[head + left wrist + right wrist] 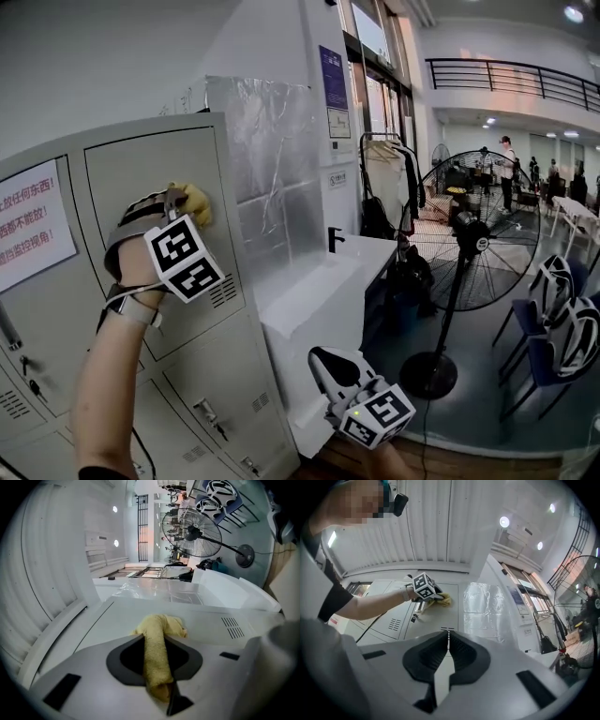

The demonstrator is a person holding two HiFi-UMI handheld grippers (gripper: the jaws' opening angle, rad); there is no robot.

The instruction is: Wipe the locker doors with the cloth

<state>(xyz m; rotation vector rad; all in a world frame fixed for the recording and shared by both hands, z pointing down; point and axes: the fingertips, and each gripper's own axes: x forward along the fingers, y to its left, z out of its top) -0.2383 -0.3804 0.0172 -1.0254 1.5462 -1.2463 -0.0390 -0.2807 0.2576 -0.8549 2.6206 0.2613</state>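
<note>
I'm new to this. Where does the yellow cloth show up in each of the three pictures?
Head view: upper left, cloth pressed on the locker door.
Left gripper view: lower centre, cloth clamped in the jaws.
Right gripper view: small, just up and left of centre, cloth.
Shared landmark: the grey locker door under it.

Against the locker door, the cloth is mostly hidden in the head view behind the left gripper and its marker cube; only a yellow bunch shows near the door's right edge. Left of that door, the red-lettered notice is cut off by the picture's edge. Far to the door's right, the people beyond the fan are too small to make out, and below the door the arm behind the right gripper runs off the bottom edge.
</note>
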